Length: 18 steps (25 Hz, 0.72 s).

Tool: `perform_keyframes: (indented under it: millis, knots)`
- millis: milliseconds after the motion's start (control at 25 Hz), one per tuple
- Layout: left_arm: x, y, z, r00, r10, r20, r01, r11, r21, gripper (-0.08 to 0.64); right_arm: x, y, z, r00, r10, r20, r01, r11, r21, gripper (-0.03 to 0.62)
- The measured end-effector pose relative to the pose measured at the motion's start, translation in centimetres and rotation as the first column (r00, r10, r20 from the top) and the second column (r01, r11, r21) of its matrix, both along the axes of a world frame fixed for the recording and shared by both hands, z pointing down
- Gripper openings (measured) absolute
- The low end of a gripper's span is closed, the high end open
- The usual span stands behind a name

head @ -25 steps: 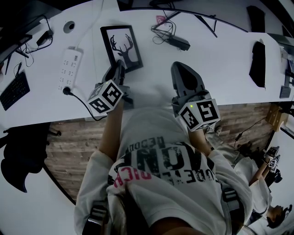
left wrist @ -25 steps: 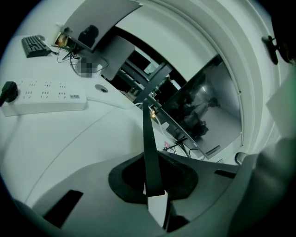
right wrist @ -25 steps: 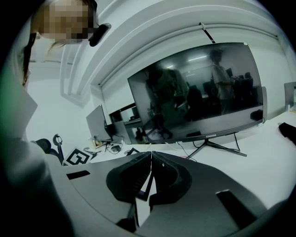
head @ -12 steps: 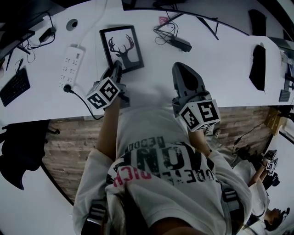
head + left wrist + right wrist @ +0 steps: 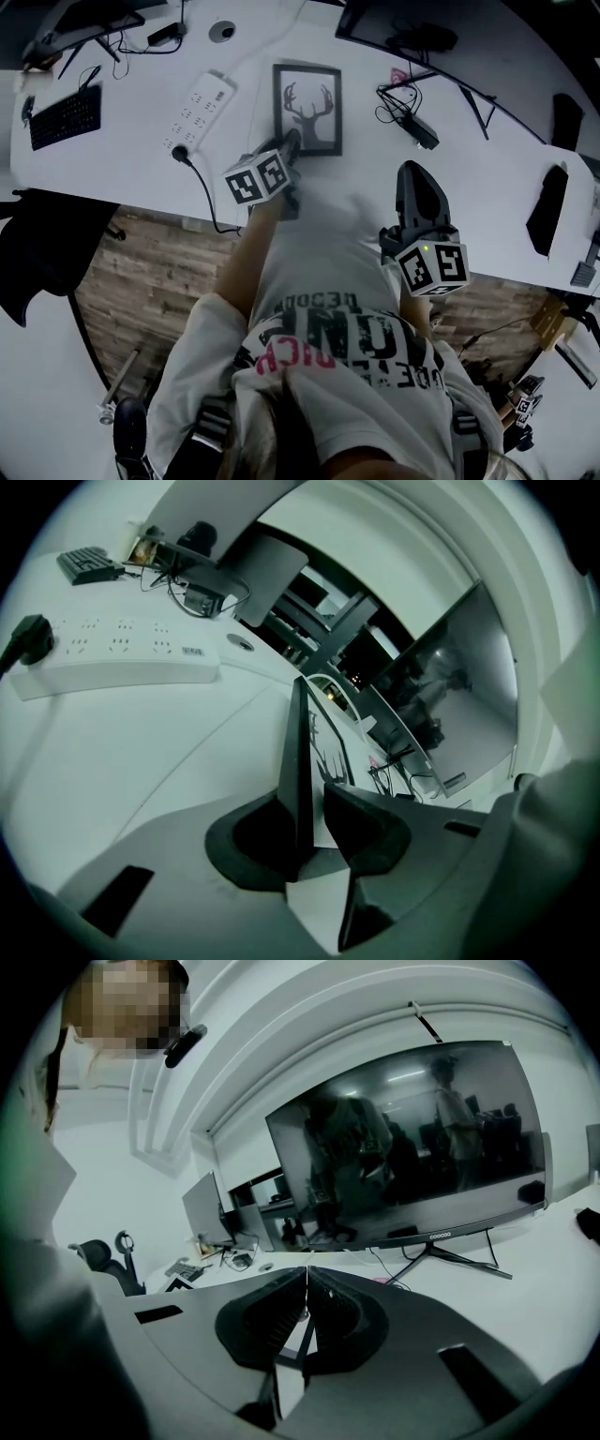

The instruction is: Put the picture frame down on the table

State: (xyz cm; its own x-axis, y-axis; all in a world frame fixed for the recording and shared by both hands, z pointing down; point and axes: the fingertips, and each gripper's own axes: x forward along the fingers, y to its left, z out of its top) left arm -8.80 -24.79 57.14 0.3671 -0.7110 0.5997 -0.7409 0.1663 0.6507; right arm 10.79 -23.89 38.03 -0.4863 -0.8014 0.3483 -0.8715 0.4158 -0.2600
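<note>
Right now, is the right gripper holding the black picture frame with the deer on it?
No, the right gripper is shut on nothing, and the black picture frame lies on the white table.

Matt pic frame point(image 5: 307, 108), smooth table point(image 5: 122, 169), wood floor point(image 5: 141, 272)

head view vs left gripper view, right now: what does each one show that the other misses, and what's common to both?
Head view only: the picture frame with its deer print whole and face-on, the right hand-held gripper, the person's shirt, the wood floor.
Left gripper view only: the jaws of the left hand-held gripper, which have just been opening. The frame sits edge-on between them, with a gap at the right pad.
Both: the frame, the power strip, the keyboard, the white table.
</note>
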Motion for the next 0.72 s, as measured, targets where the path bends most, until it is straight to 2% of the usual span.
perform_keyframes:
  millis: [280,520,720]
  knots:
    - [-1.0,0.3,0.7,0.997,-0.003,0.078,0.005,1.0,-0.031,0.147,-2.1,-0.3,-0.3,0.998,-0.068,0.015,0.067,0.998,0.01,0.002]
    - [-1.5,0.8,1.7,0.987,0.02,0.158,-0.01,0.998,-0.064,0.181,-2.6,-0.3,-0.4,0.996,-0.092,0.017,0.092,0.996,0.015,0.002]
    - [-1.3,0.8,1.8,0.976,0.031,0.214,-0.019,0.998,-0.061,0.189,-2.9,-0.3,-0.4,0.994,-0.107,0.02,0.107,0.994,0.017,0.002]
